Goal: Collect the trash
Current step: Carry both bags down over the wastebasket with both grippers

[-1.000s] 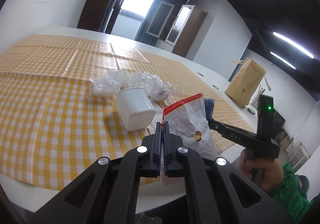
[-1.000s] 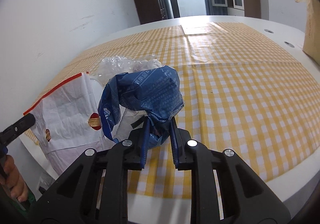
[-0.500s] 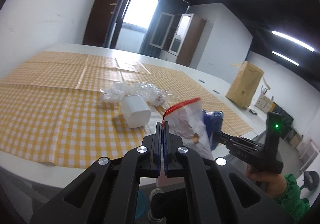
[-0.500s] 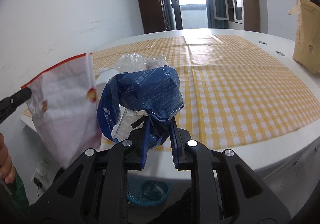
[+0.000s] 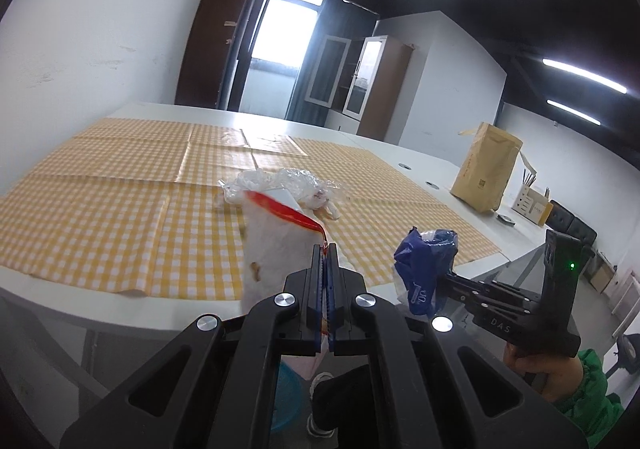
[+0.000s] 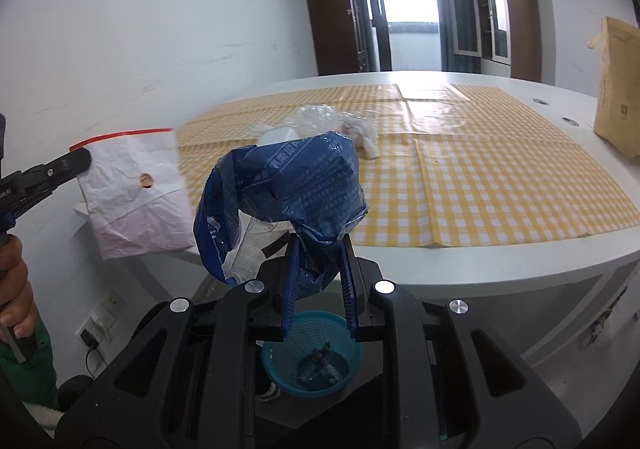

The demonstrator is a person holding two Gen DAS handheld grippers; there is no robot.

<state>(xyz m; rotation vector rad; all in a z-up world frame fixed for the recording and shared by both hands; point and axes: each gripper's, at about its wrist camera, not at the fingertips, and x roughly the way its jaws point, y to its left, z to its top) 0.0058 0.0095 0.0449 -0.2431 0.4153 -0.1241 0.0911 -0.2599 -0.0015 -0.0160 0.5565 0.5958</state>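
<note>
The left claw (image 5: 327, 249) pinched a limp white bag's (image 5: 276, 245) red edge; the right claw (image 6: 318, 245), lower centre, clamped a light, crumpled blue wrapper (image 6: 292, 185).

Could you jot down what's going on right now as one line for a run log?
left tongs: shut on white red-edged bag | right tongs: shut on blue wrapper | both off table edge | blue basket on floor below

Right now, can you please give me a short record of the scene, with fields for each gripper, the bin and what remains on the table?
left gripper: shut on white bag
right gripper: shut on blue wrapper
bin: blue basket on the floor below the grippers
remaining on table: clear plastic, white container
</note>
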